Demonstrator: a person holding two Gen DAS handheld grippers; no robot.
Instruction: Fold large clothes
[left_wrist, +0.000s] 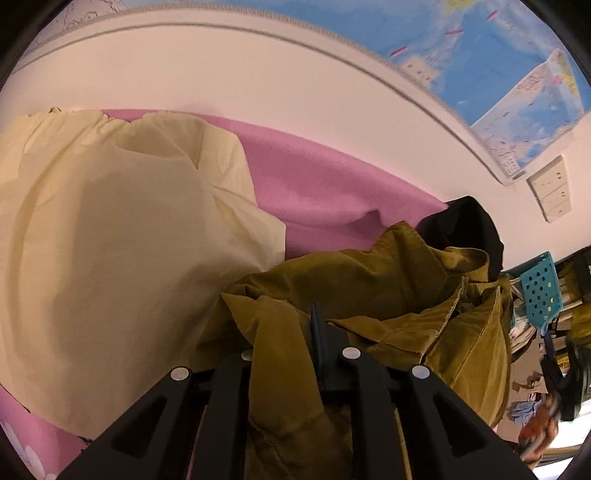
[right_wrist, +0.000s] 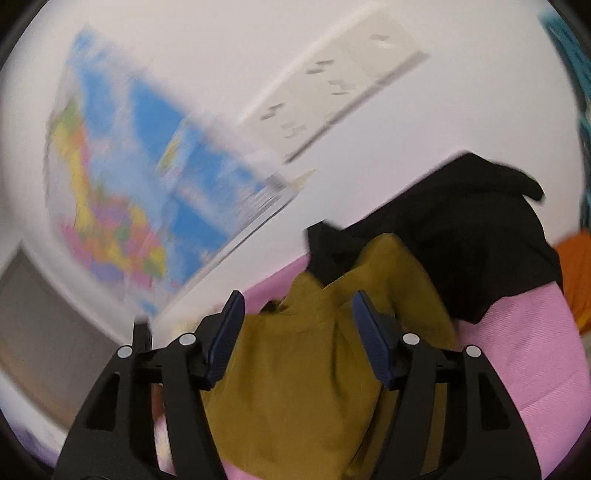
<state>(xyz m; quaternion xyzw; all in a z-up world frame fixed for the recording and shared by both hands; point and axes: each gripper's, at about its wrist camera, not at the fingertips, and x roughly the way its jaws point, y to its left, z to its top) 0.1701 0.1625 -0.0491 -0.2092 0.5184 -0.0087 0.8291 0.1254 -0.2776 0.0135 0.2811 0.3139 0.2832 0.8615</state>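
While my left gripper (left_wrist: 284, 354) pinches a fold of the olive corduroy garment (left_wrist: 369, 288) to anchor it on the pink bedspread (left_wrist: 325, 184), my right gripper (right_wrist: 297, 332) stands wide, cloth bunched loose between its pads, black garment (right_wrist: 461, 236) at one o'clock.

You're looking at an olive corduroy jacket (left_wrist: 354, 291) lying crumpled, bunching between the left gripper's (left_wrist: 291, 332) fingers.

A blue world map (left_wrist: 476, 55) hangs on the white wall (left_wrist: 258, 74) above a socket panel (left_wrist: 550, 192), with a turquoise perforated basket (left_wrist: 541, 291) among clutter at far right.
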